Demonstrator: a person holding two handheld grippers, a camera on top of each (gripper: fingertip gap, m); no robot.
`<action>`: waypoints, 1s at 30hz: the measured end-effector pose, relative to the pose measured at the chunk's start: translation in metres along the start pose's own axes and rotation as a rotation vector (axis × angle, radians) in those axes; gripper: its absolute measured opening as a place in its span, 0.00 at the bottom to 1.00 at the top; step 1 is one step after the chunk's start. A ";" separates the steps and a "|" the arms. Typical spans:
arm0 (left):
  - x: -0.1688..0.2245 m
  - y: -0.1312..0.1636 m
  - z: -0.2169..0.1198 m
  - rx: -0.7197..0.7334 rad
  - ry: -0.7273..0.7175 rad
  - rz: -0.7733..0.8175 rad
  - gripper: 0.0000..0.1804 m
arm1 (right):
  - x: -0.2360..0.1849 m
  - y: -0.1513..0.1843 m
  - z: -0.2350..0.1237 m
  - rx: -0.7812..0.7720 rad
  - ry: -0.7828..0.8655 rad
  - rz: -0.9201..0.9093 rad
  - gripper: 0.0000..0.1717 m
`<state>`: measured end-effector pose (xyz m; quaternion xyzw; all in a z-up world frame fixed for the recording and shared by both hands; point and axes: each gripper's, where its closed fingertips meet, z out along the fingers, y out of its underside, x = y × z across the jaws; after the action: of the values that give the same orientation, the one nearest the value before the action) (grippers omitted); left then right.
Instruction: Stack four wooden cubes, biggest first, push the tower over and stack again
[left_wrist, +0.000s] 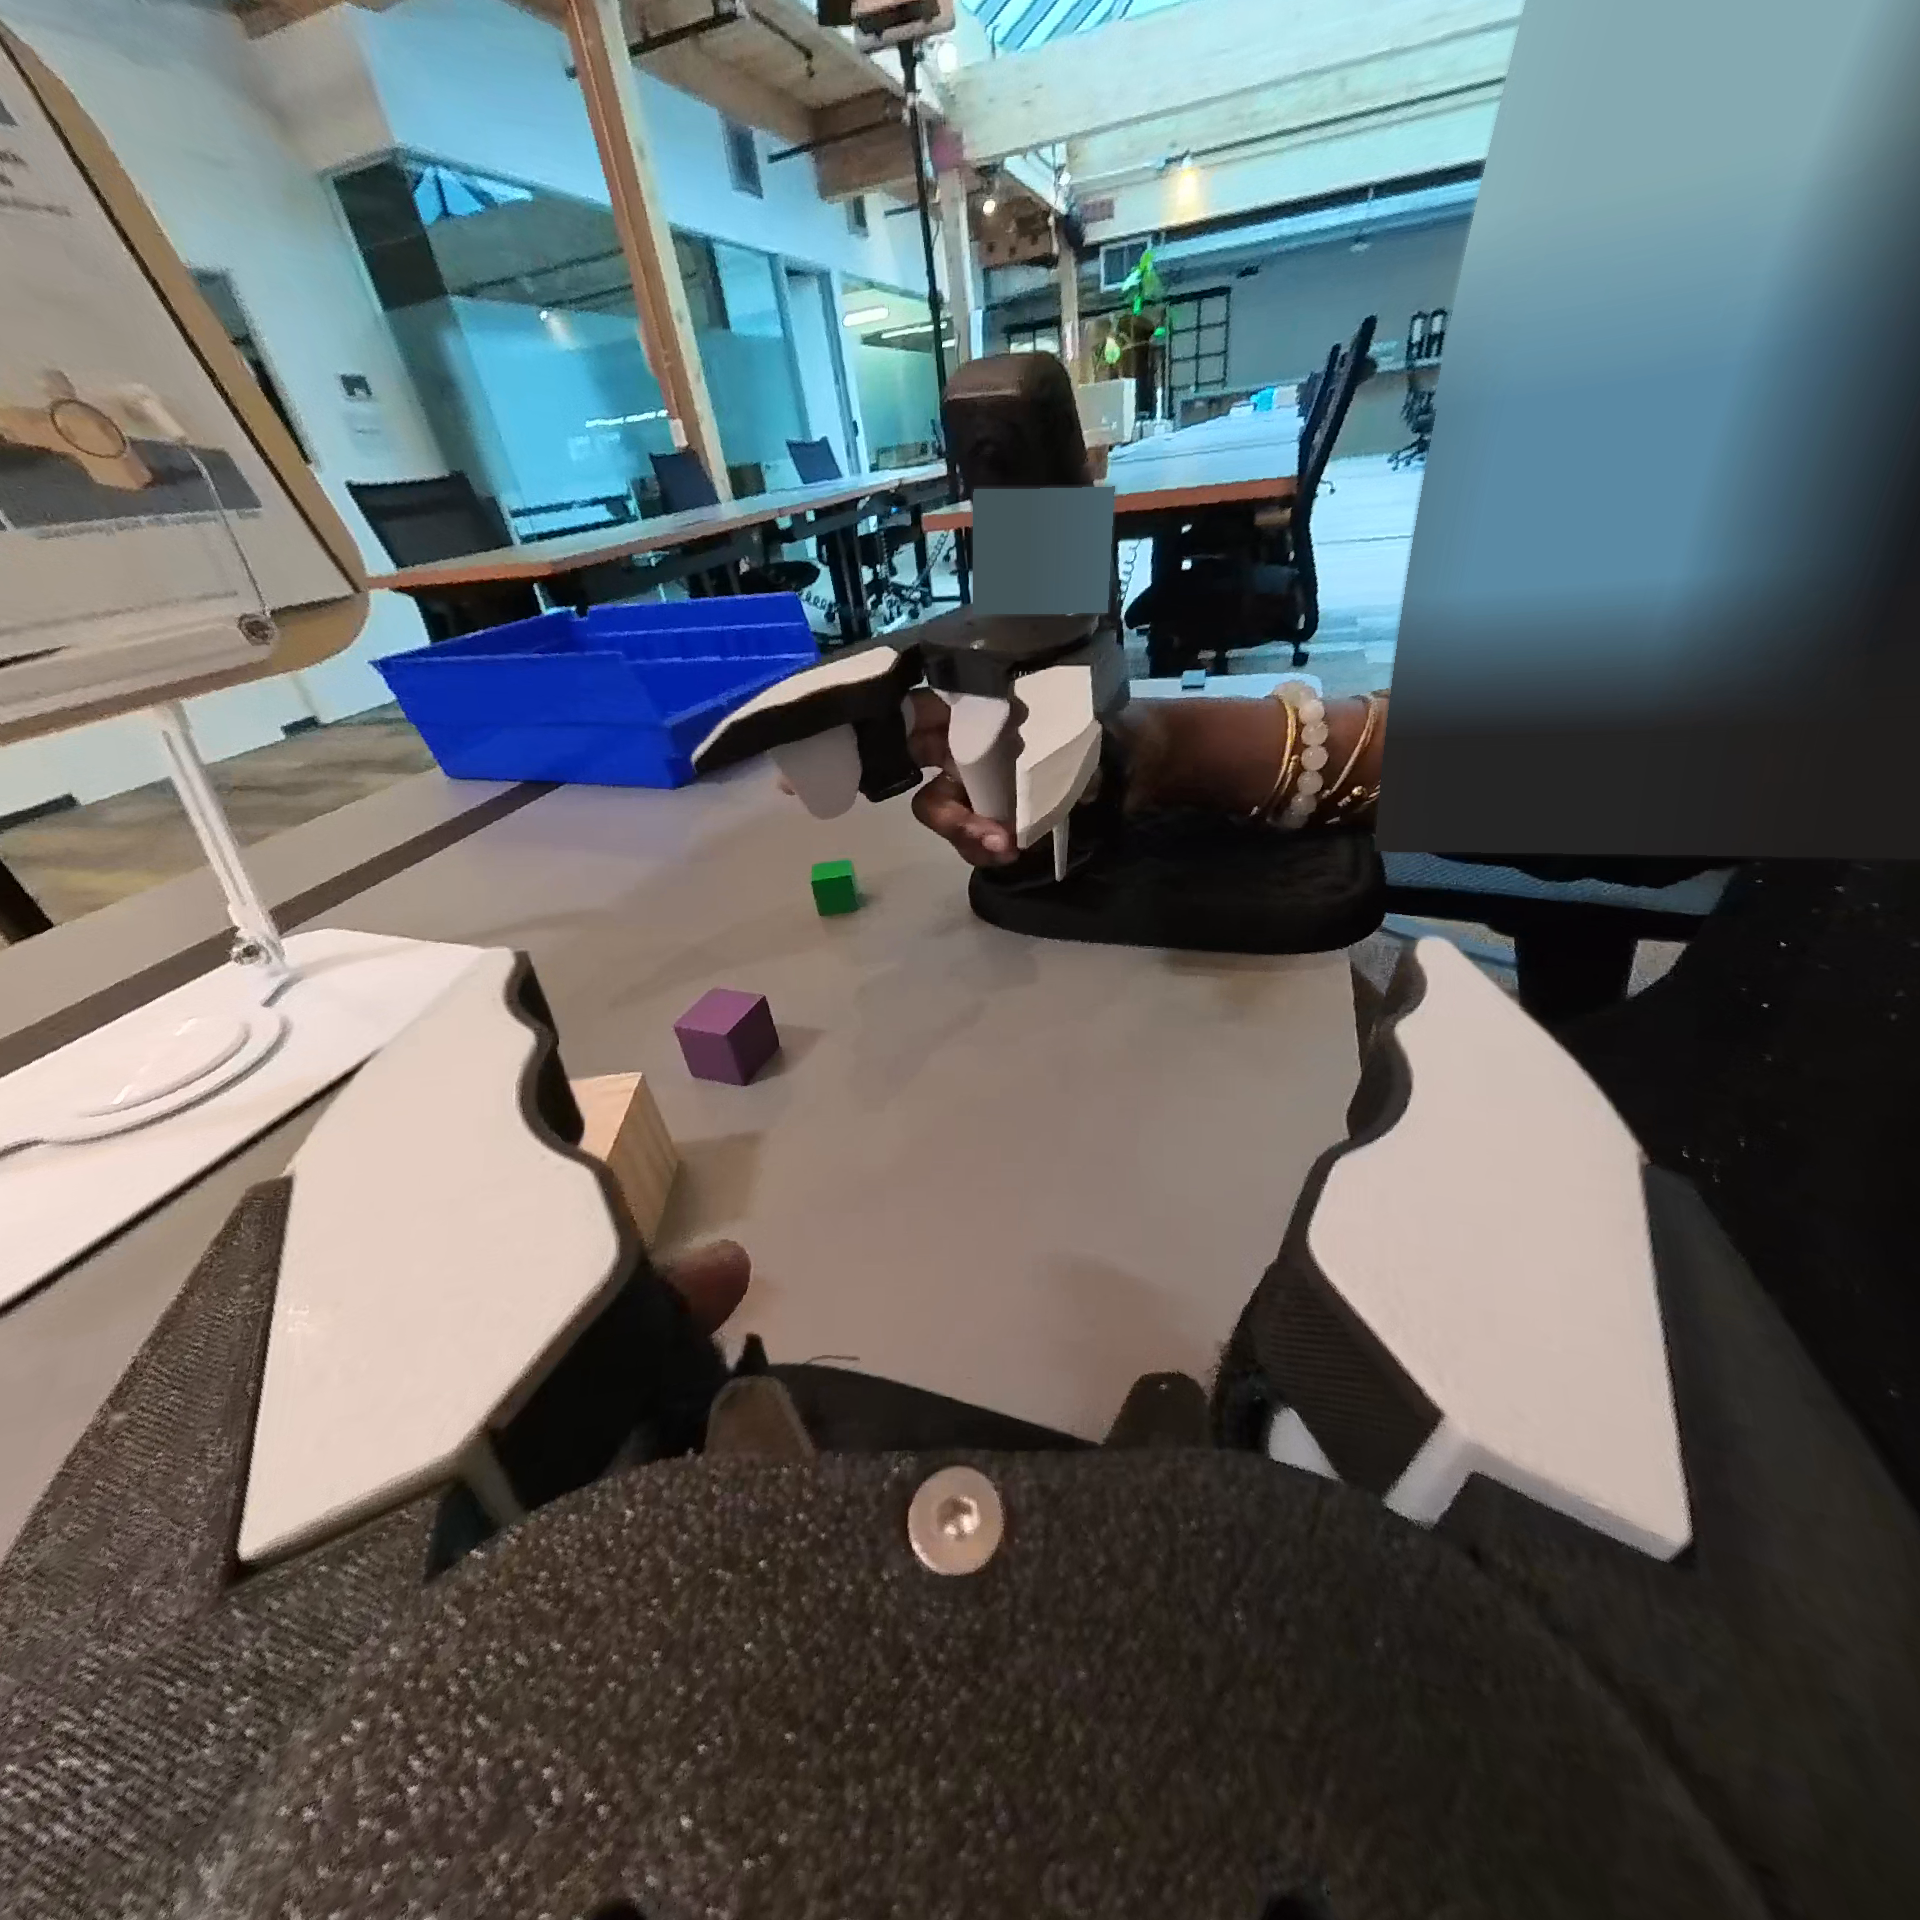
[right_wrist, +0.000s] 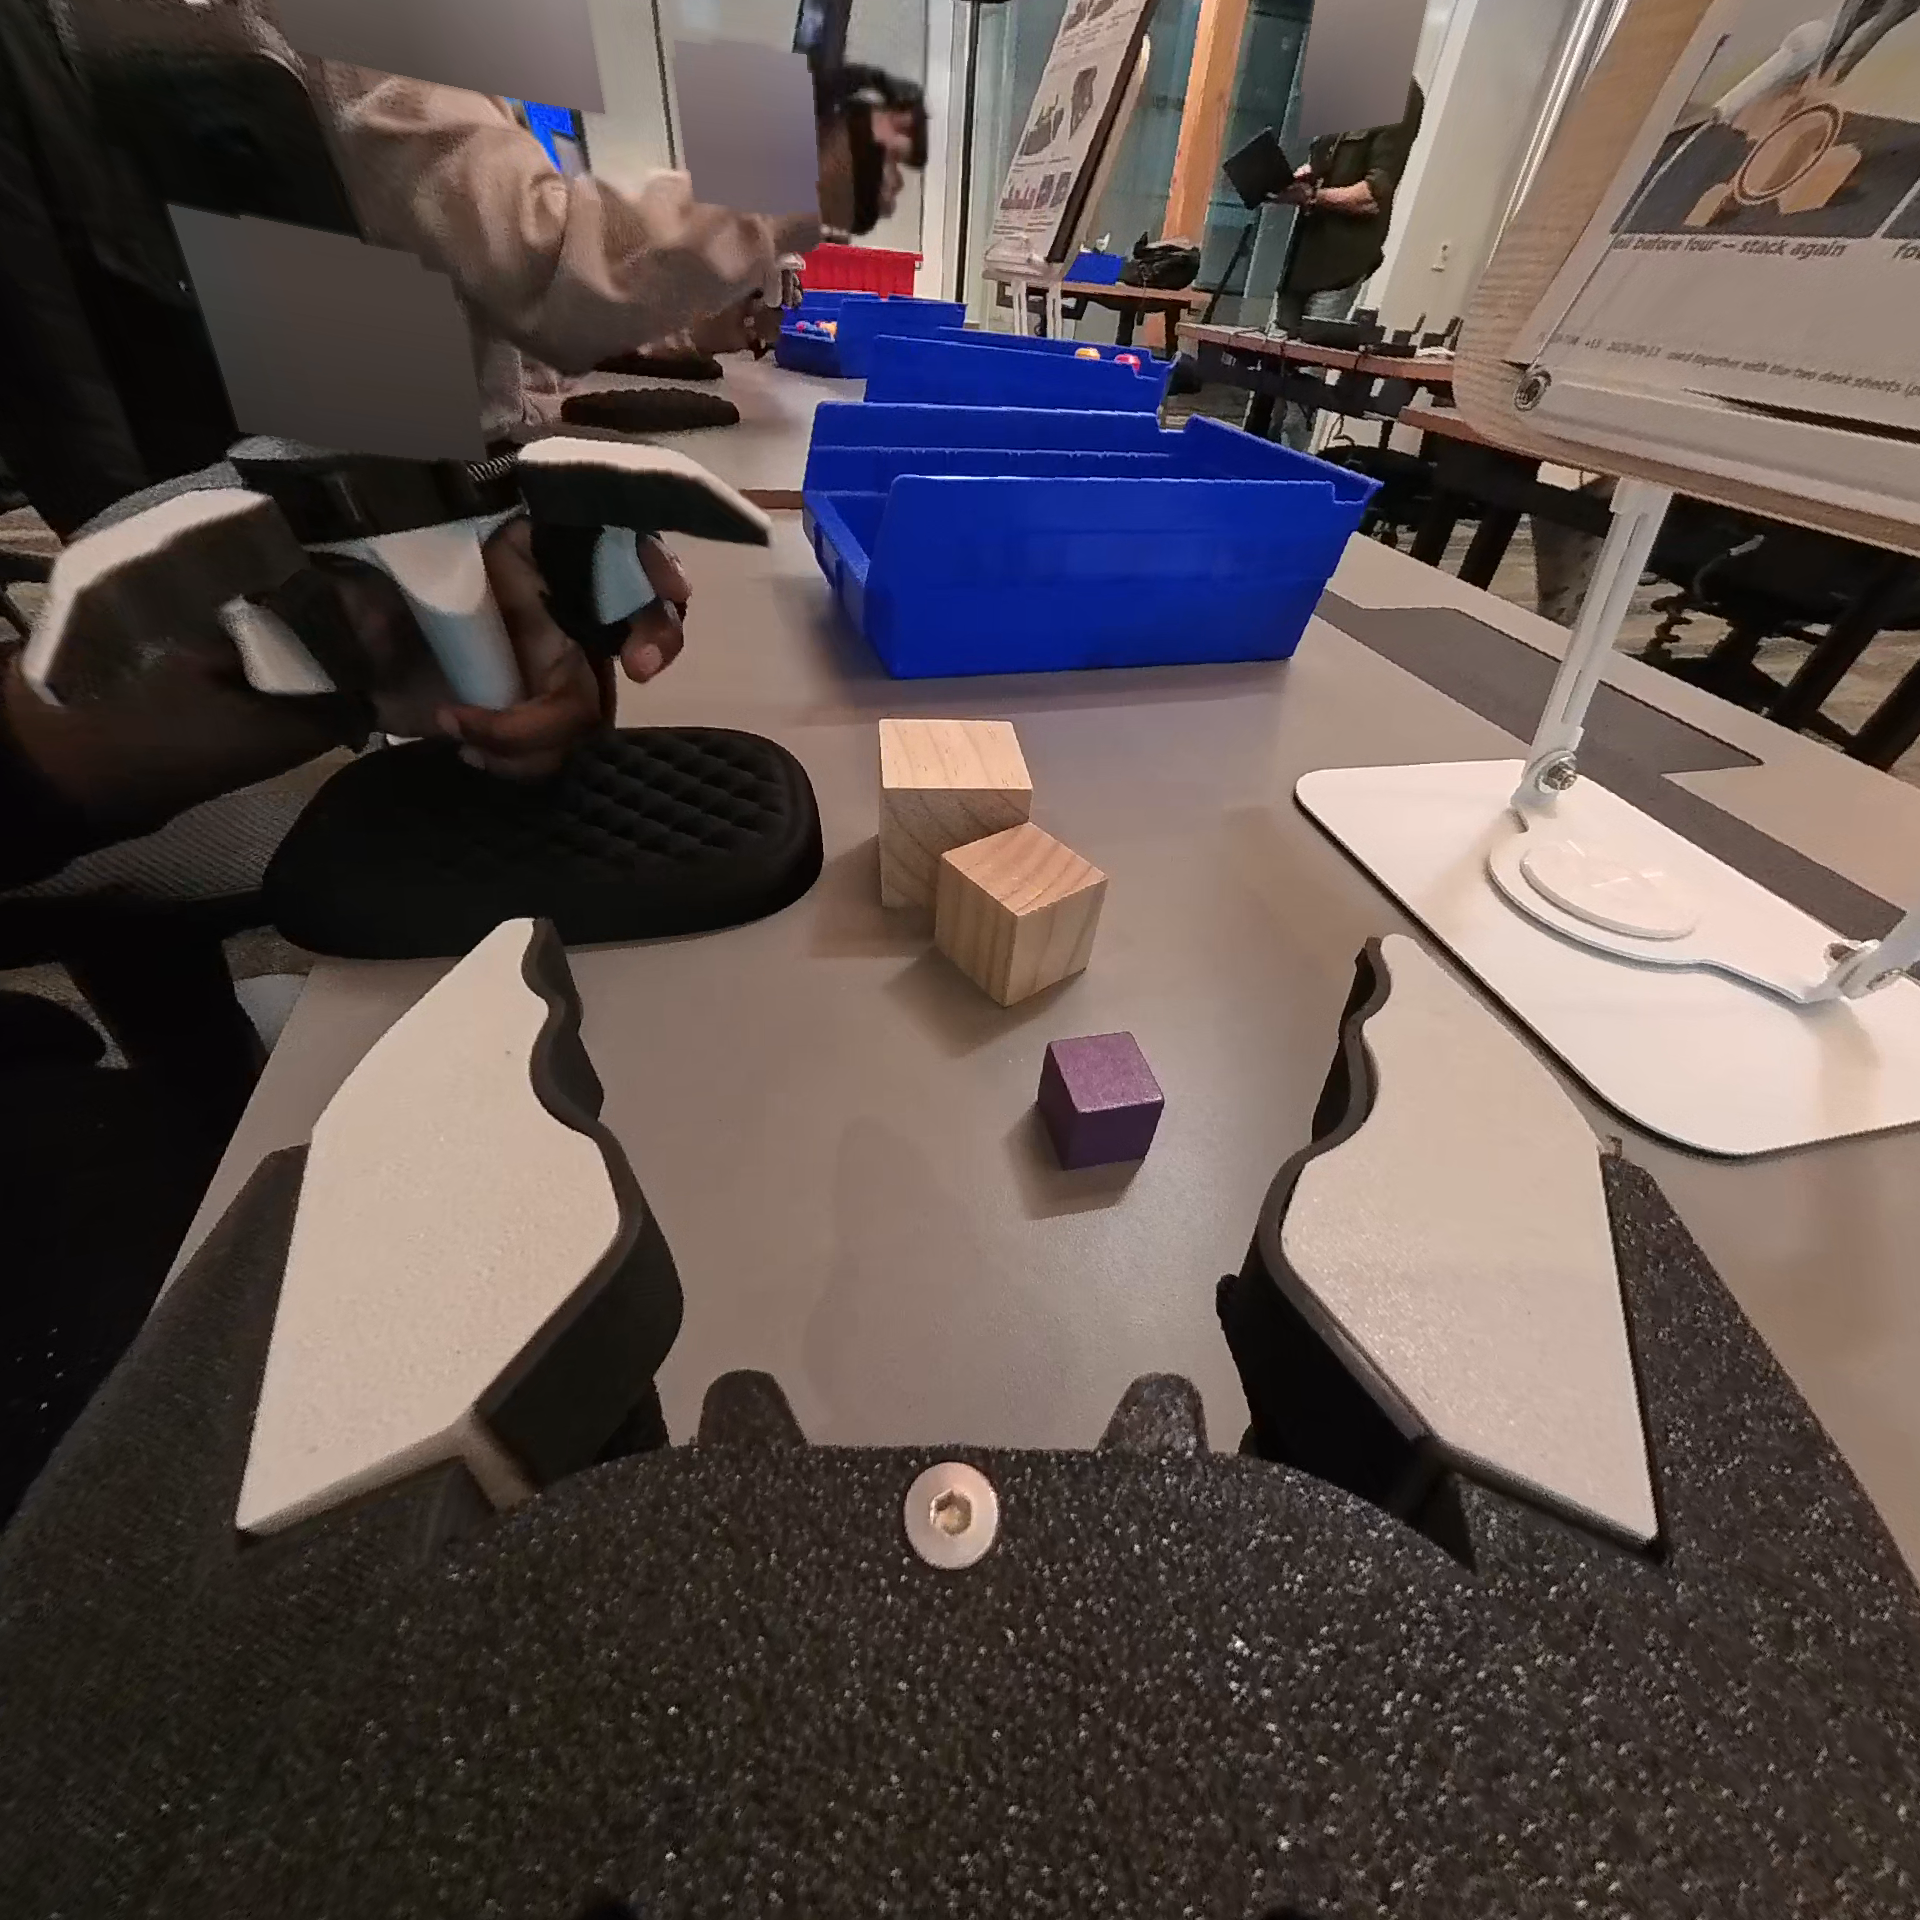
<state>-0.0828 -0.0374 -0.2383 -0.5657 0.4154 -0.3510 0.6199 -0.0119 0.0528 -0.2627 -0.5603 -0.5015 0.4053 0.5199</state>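
Note:
My left gripper (left_wrist: 961, 997) is wide open and empty, low over the grey table (left_wrist: 1039, 1091). A purple cube (left_wrist: 727, 1036) lies just ahead of its left finger, untouched. A wooden block (left_wrist: 629, 1148) shows partly behind that finger (left_wrist: 447, 1195). A green cube (left_wrist: 834, 886) lies farther off. My right gripper (right_wrist: 956, 971) is also wide open and empty. The purple cube (right_wrist: 1101, 1099) sits on the table between its fingers, touching neither. Two wooden cubes, a larger (right_wrist: 951, 800) and a smaller (right_wrist: 1018, 914), stand together just beyond. Each view shows the other gripper, open: the right (left_wrist: 873, 790) and the left (right_wrist: 416, 582).
A black wrist pad (right_wrist: 551, 842) lies under the left hand, another (left_wrist: 1174, 894) under the right. A blue bin (right_wrist: 1081, 561) stands behind the cubes. A sign stand's white base (right_wrist: 1600, 935) is at the right. More bins and people are farther back.

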 end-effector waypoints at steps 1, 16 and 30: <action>0.000 0.001 0.000 0.002 0.004 -0.002 0.80 | 0.000 0.000 0.000 0.000 0.000 -0.001 0.78; -0.001 0.008 0.001 -0.005 -0.019 0.010 0.78 | 0.001 0.002 0.020 -0.230 -0.037 -0.008 0.78; -0.003 0.006 -0.001 0.018 -0.022 -0.018 0.77 | 0.000 0.029 0.135 -0.727 -0.124 -0.061 0.59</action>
<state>-0.0851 -0.0344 -0.2435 -0.5676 0.4004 -0.3539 0.6263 -0.1392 0.0778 -0.3087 -0.6675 -0.6598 0.2183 0.2674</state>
